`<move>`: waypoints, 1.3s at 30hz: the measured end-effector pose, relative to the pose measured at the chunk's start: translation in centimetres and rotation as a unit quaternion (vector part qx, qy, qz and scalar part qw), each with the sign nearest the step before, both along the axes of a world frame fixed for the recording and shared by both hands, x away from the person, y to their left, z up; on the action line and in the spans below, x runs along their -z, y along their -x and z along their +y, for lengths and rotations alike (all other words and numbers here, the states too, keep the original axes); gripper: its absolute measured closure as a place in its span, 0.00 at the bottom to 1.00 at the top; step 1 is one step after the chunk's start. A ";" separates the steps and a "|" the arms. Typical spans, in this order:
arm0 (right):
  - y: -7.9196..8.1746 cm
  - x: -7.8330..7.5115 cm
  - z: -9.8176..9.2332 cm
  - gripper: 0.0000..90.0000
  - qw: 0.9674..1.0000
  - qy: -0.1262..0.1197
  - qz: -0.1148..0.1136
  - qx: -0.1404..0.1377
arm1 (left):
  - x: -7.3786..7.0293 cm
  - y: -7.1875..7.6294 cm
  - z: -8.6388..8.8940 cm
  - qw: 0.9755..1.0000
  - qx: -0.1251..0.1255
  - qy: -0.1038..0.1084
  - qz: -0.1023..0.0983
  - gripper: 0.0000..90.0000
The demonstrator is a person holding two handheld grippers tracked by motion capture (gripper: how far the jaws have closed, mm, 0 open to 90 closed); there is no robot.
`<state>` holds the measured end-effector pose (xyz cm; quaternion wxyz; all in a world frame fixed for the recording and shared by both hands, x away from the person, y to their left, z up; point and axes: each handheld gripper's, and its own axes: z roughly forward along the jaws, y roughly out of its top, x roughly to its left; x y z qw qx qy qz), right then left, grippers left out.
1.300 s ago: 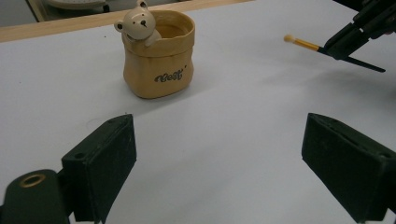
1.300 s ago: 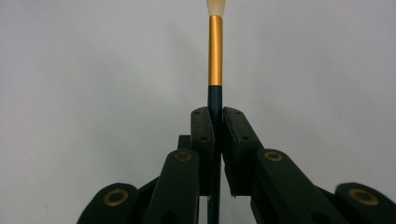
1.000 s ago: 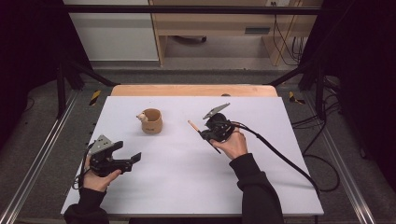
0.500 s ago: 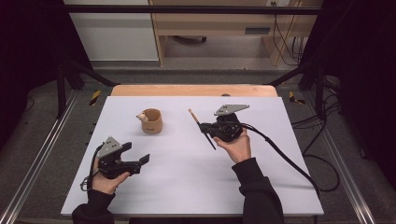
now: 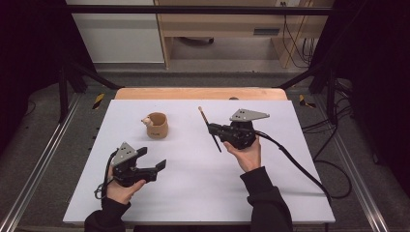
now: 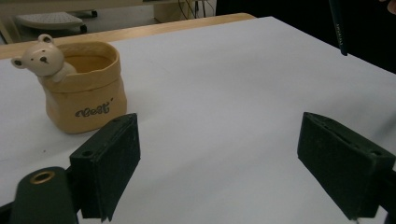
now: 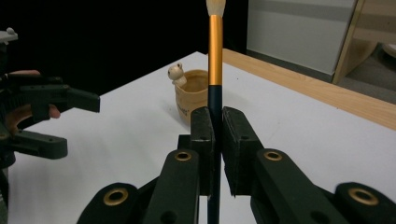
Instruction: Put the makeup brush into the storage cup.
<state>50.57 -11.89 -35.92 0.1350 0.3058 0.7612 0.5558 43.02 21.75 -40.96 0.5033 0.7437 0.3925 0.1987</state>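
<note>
The brush (image 7: 215,56), pinched mid-handle between the right gripper (image 5: 216,132)'s jaws above the white surface (image 5: 193,188) beside the bear pot (image 5: 157,125), could pivot or slip in that narrow grip, while the left gripper (image 5: 152,163)'s jaws gape wide, empty.

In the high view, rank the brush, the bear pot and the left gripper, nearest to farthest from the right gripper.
1. The brush, clamped in the right gripper's own fingers.
2. The bear pot, off to its left, toward the table's far side.
3. The left gripper, nearer the person, at the left.
</note>
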 end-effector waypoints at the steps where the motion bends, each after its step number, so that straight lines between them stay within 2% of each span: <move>1: 0.1 0.0 0.0 0.93 1.000 -0.005 -0.002 -0.001 | -0.1 0.0 -0.2 1.000 0.001 -0.002 -0.002 0.14; 6: 0.3 0.0 0.3 0.93 1.000 -0.024 -0.007 -0.006 | -0.8 0.1 -1.7 1.000 0.006 0.004 -0.011 0.15; 9: 0.3 0.1 0.3 0.93 1.000 -0.027 -0.009 -0.005 | -1.2 0.0 -2.7 1.000 0.011 -0.003 -0.017 0.15; 18: 0.8 -0.3 0.1 0.93 0.999 -0.038 -0.020 0.006 | -1.8 -0.4 -5.3 0.999 0.022 0.003 -0.025 0.16; 26: 1.0 -0.4 0.1 0.93 0.998 -0.048 -0.026 0.014 | -1.8 -0.9 -8.0 0.999 0.034 -0.002 -0.031 0.17; 39: 1.2 -0.5 0.1 0.93 0.998 -0.061 -0.028 0.022 | -2.6 -1.8 -10.8 0.998 0.049 -0.002 -0.039 0.25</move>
